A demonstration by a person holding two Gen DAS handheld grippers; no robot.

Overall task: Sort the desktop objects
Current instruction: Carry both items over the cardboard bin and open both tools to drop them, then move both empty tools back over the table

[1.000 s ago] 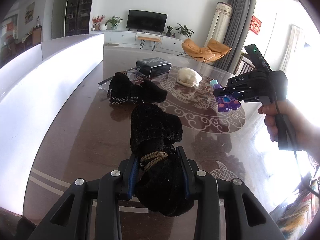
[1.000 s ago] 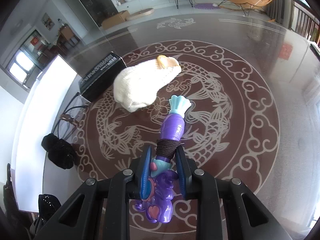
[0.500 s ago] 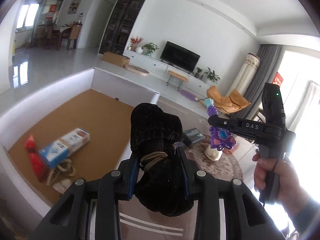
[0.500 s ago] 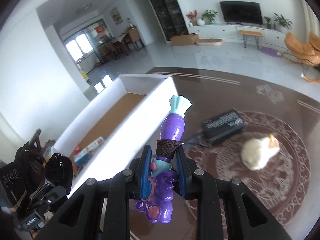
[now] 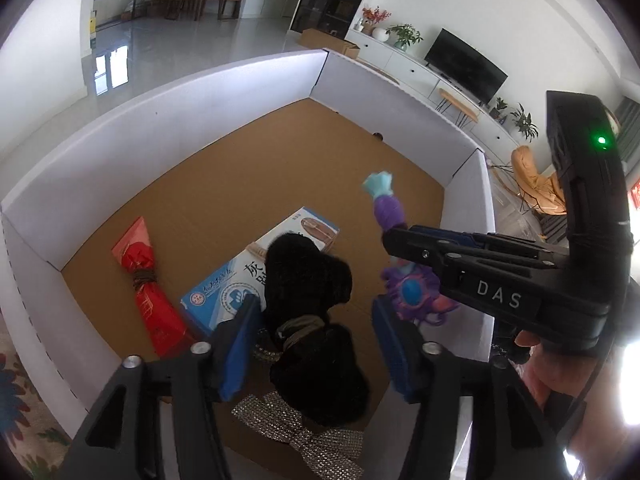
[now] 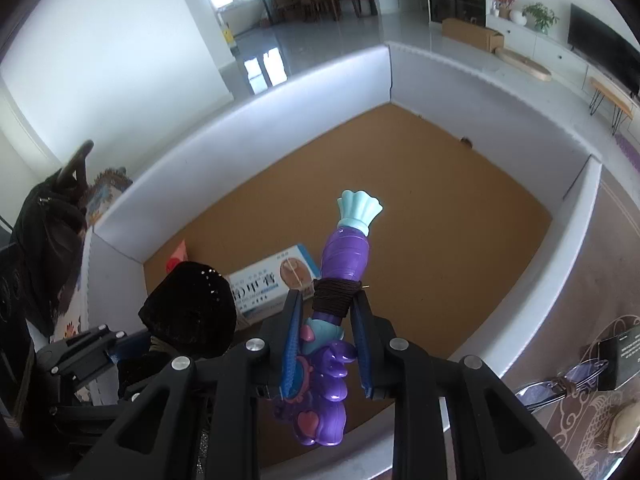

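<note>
Both grippers hang over a large white-walled box [image 5: 200, 96] with a brown cardboard floor. My left gripper [image 5: 316, 340] is open, its blue pads wide apart; the black fuzzy bundle [image 5: 308, 280] tied with a tan band sits between them, no longer squeezed. It also shows in the right wrist view [image 6: 188, 316]. My right gripper [image 6: 326, 316] is shut on a purple mermaid toy [image 6: 346, 248] with a teal tail, bound with dark thread; it is held above the box floor and shows in the left wrist view [image 5: 390, 208].
Inside the box lie a blue-and-white carton [image 5: 232, 284], a red wrapped packet [image 5: 144, 276] and a silver sequin bow [image 5: 312, 436]. On the table at right are a black box [image 6: 624, 352], glasses [image 6: 556, 392] and a cream knitted item [image 6: 624, 428].
Both grippers have moved from above the table to over the box and tilted down. My left gripper's pads have opened off the black bundle. The right still holds the mermaid toy.
</note>
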